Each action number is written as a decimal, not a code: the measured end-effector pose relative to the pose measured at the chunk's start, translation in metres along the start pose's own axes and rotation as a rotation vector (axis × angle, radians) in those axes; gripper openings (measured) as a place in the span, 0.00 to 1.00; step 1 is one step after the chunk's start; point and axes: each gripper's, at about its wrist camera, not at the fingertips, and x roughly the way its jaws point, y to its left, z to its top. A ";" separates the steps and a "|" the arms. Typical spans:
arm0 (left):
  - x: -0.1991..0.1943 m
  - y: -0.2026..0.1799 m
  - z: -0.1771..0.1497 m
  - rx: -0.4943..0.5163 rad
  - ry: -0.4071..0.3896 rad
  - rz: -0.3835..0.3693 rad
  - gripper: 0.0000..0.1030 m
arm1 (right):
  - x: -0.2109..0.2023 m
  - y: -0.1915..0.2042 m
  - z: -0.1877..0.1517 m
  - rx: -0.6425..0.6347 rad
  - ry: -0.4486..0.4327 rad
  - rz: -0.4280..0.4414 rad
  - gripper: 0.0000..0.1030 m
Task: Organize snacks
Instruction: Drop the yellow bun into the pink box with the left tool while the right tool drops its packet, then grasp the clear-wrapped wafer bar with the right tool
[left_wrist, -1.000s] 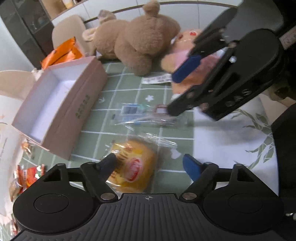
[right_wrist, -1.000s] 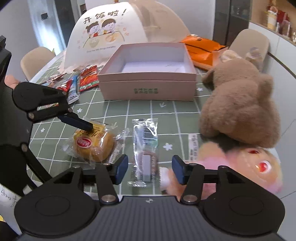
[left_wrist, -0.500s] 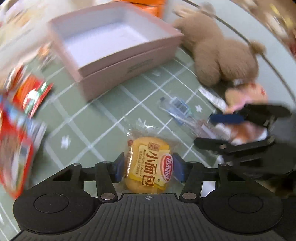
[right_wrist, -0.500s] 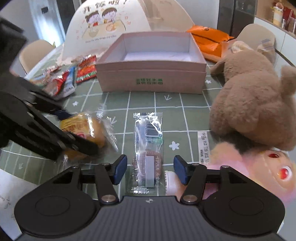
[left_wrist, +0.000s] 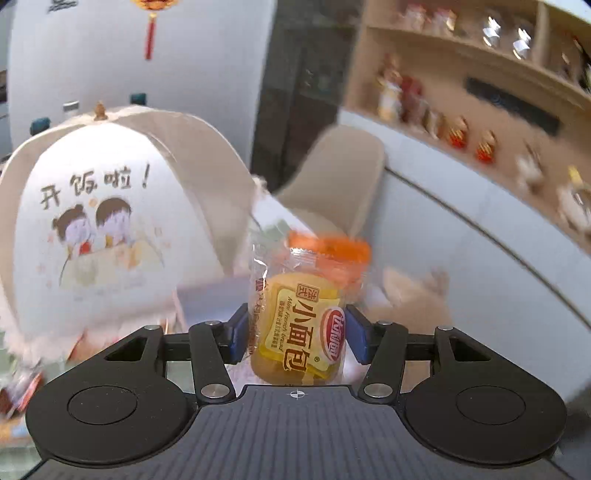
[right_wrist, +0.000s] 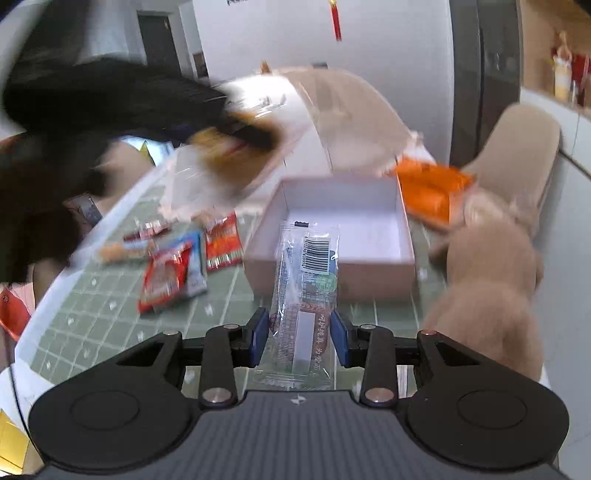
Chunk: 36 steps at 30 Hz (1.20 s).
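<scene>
Two grippers each carry a snack, seemingly bound for the empty pink box (right_wrist: 369, 221) at centre frame: the left gripper (left_wrist: 297, 334) clamps a yellow bread packet (left_wrist: 299, 325), while the right gripper (right_wrist: 299, 338) is closing on a clear sausage wrapper (right_wrist: 304, 295).

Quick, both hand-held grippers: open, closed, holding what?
Left hand-held gripper: shut on the mini bread pack.
Right hand-held gripper: closing on the clear-wrapped snack bar.

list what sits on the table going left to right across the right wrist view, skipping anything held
red snack packets → pink box → orange bag → brown plush toy
</scene>
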 end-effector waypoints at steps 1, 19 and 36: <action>0.016 0.009 0.003 -0.061 0.013 -0.012 0.56 | 0.000 0.001 0.002 -0.007 -0.002 -0.010 0.35; -0.026 0.099 -0.140 -0.494 0.024 -0.026 0.54 | 0.086 -0.030 0.147 0.037 -0.059 -0.106 0.67; -0.105 0.161 -0.203 -0.601 0.021 0.202 0.54 | 0.339 0.120 0.161 -0.341 0.388 -0.158 0.27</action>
